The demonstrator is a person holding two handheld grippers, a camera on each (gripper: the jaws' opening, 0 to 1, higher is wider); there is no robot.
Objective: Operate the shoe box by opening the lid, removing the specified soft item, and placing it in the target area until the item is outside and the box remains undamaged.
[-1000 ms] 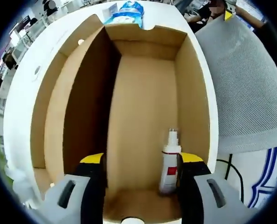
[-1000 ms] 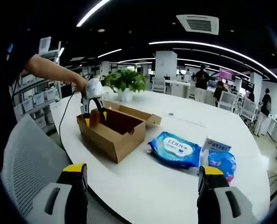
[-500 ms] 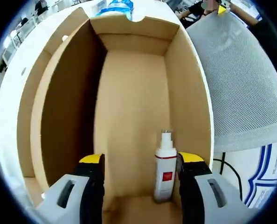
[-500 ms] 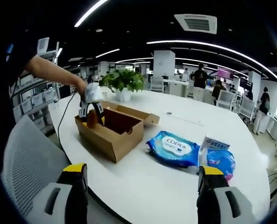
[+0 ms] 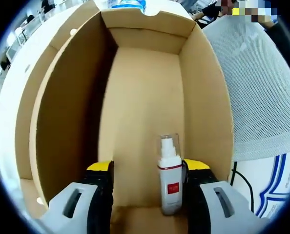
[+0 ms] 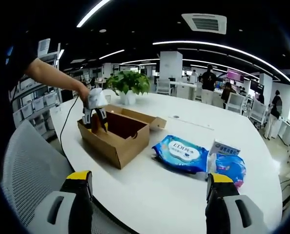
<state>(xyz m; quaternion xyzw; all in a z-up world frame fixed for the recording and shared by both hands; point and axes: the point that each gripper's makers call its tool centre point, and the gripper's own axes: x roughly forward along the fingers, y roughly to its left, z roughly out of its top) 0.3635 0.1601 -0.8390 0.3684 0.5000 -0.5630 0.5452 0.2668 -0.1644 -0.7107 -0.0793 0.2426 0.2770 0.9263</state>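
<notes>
Cardboard box (image 5: 145, 112): open, brown, on the white counter (image 6: 184, 195); in the left gripper view its long axis runs away from the camera, from the near end wall to the far end wall at the top.
Box in the right gripper view (image 6: 116, 136): seen from outside at a slant, its lid flap folded out on the far side.
Left gripper (image 5: 147, 187): inside the box at the near end, jaws wide apart with yellow tips; in the right gripper view (image 6: 95, 117) a hand (image 6: 81, 90) holds it from above, pointing down into the box's end.
Bottle (image 5: 169, 178): white spray bottle with a red label and clear cap, against the box's right wall, just beside the right jaw; its long axis follows the box's, nozzle toward the far wall. Whether it stands or lies I cannot tell.
Right gripper (image 6: 150, 200): over the counter edge, well apart from the box, jaws wide and holding nothing.
Blue pack (image 6: 180, 155): soft, flat on the counter beside the box; in the left gripper view it is cut off behind the far wall.
Small carton (image 6: 222, 148): behind the pack, its print too small to read.
Mesh chair (image 5: 262, 92): grey, beside the counter.
Plant (image 6: 128, 84): green, beyond the box.
</notes>
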